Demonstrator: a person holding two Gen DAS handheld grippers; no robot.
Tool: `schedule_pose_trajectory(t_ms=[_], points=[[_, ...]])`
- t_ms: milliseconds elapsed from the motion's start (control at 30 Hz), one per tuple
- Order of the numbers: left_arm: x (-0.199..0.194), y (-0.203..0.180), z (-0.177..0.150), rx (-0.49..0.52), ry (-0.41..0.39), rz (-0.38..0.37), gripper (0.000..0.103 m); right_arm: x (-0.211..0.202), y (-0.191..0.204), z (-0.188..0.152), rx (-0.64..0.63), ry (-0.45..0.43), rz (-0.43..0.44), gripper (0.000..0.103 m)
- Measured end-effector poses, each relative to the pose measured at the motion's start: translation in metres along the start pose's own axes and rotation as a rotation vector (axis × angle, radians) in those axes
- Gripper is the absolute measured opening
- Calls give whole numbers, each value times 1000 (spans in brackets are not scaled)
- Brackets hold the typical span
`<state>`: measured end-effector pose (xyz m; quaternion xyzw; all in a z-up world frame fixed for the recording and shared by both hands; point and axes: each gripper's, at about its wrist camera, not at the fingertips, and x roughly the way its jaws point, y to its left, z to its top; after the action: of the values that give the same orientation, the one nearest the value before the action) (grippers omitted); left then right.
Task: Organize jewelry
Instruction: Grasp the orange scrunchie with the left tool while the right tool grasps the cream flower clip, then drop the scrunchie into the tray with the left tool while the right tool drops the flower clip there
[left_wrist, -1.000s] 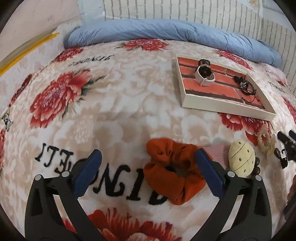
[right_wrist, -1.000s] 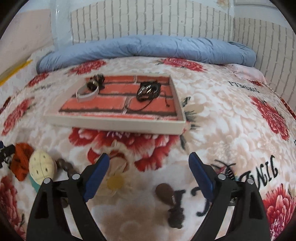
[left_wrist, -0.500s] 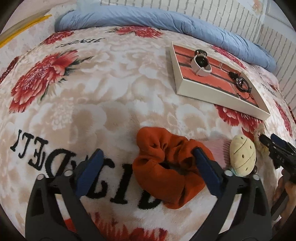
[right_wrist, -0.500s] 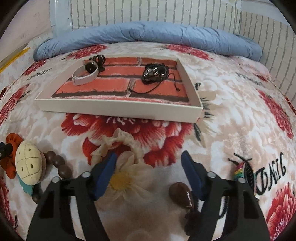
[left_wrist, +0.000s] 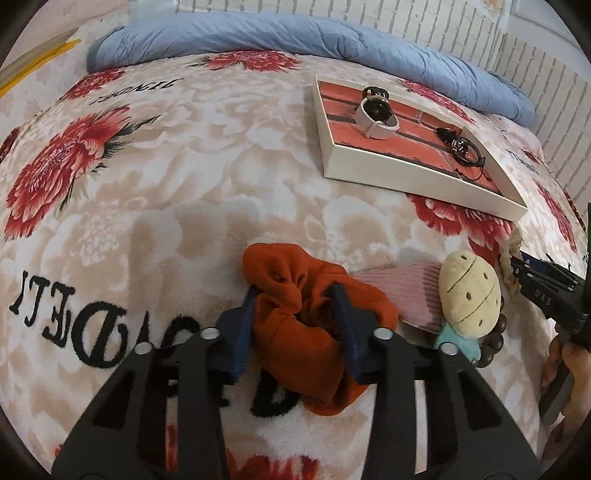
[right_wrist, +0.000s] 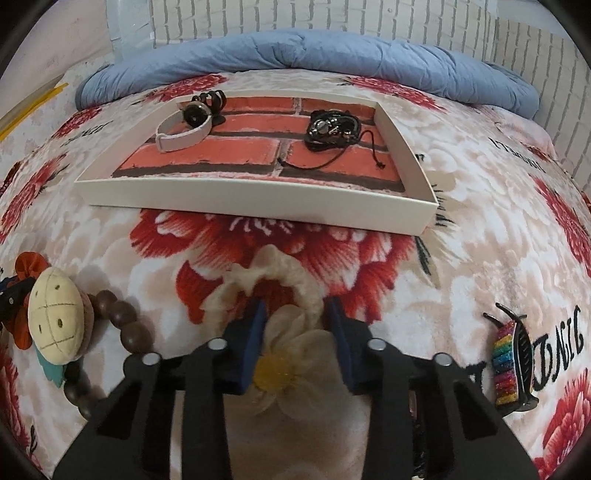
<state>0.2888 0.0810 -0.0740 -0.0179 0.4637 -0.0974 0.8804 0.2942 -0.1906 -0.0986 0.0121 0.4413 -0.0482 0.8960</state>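
**A:** Rust-orange fabric, that's the first thing I spot. The orange ribbed scrunchie (left_wrist: 314, 332) lies on the fluffy flower-print blanket (left_wrist: 184, 166), and the left gripper (left_wrist: 295, 314) has just been closing on it. The blue pads are pressed into one bunched side, so I'd call that a grip.

**B:** Same on the other side. The right gripper (right_wrist: 295, 332) has just been closing too, with the cream scrunchie with the fabric daisy (right_wrist: 280, 343) between its jaws, which now stand narrow against the petals. Probably both get picked up together to save a trip.

**A:** Headed for the shallow white tray with the brick-pattern floor (right_wrist: 258, 195), I guess. It sits farther up the bed, well apart from both scrunchies, and already holds a pale-strap watch (right_wrist: 184, 129) and a tangled black cord bracelet (right_wrist: 330, 131).

**B:** Orientation? The orange one is squashed, with its long axis running roughly along the gripper's line, away from the camera. The cream loop opens toward the tray, daisy at the near end.

**A:** The round beige plush charm (right_wrist: 55, 321) and brown wooden bead bracelet (right_wrist: 122, 325) are still waiting between them.
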Motion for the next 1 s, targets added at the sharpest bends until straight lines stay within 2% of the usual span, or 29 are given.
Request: schedule_pose_trajectory(t_ms=[167,367,733,867,1000], points=[[-3,-4,0,17,-8,8,22,-1,4,0,-6,-5,11,22],[-9,0,2,5,-22,-5,15,-9,-4,0,28,-39,34,14],[-37,-4,15,18,-105,-15,13,-30,-17,14,69,-120,82,12],[-51,-12,34,7,-146,-44,13,-46,-26,32,77,-167,101,12],[-57,-33,65,40,-180,-25,13,-55,-36,55,87,-207,121,12]])
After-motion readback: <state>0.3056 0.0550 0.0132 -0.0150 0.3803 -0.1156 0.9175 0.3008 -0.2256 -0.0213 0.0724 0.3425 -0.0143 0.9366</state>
